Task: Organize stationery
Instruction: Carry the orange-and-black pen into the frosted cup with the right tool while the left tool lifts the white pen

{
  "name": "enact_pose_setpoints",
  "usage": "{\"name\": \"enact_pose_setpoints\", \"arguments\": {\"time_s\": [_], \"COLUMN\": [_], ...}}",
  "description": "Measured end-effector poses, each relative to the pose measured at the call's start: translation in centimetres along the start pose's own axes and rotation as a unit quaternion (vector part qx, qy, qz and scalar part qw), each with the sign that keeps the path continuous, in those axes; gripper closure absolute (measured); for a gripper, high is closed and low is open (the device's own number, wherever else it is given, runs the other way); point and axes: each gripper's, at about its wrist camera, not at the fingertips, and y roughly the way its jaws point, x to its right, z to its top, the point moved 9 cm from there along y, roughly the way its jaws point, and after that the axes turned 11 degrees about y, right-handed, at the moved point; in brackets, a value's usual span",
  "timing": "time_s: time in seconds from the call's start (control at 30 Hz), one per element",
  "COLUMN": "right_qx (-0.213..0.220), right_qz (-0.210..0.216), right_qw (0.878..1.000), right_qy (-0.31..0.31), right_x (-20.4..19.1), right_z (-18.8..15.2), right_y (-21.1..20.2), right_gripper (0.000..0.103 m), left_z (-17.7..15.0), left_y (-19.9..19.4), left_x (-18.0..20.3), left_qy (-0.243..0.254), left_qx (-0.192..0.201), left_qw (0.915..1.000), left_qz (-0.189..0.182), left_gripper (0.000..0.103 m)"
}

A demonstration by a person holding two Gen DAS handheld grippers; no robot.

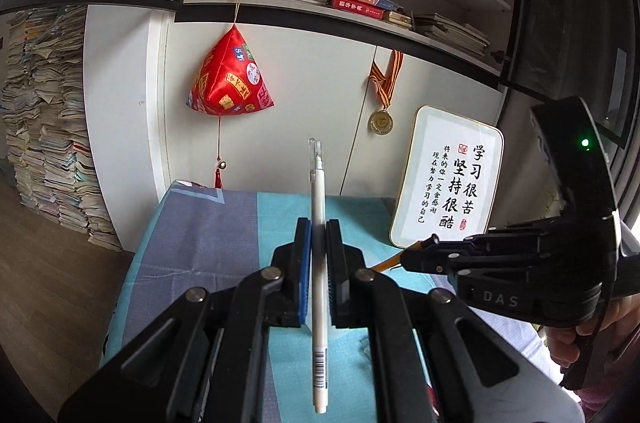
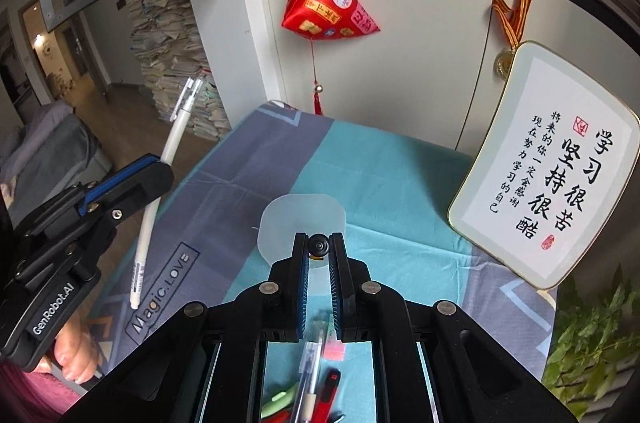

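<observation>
Right wrist view: my right gripper clamps an orange pen end-on above the translucent cup at frame centre. The left gripper clamps a white pen. I judge vertical alignment over the cup essential before release.

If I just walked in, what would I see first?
Probably the red pouch hanging on the white cabinet behind the table. Then the white pen held upright in the left hand-held gripper, and the framed sign leaning at the table's right end.
</observation>
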Motion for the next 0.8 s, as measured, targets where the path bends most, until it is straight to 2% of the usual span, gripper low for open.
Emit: {"name": "enact_pose_setpoints", "arguments": {"time_s": [0.23,0.5,0.63,0.8], "right_qx": [-0.026,-0.006,0.02,0.026], "right_qz": [0.008,0.022,0.025,0.014], "right_qw": [0.999,0.998,0.998,0.997], "right_qy": [0.031,0.06,0.061,0.064], "right_x": [0.4,1.1,1.3,2.7], "right_z": [-0.2,-0.5,-2.2,-5.8], "right_y": [1.8,0.3,-2.2,-4.1], "right_gripper": [0.092,0.092,0.092,0.093], "left_z": [0.6,1.8,3.0,3.9], "left_y": [0.4,1.0,2.2,4.3], "left_x": [-0.1,0.8,1.2,1.1], "left_qy": [-0.007,0.0,0.004,-0.01], "left_qx": [0.005,0.022,0.038,0.05], "left_qw": [1.0,0.9997,0.9993,0.9987], "left_qz": [-0.004,-0.006,-0.002,0.002], "left_gripper": [0.098,0.098,0.098,0.098]}}
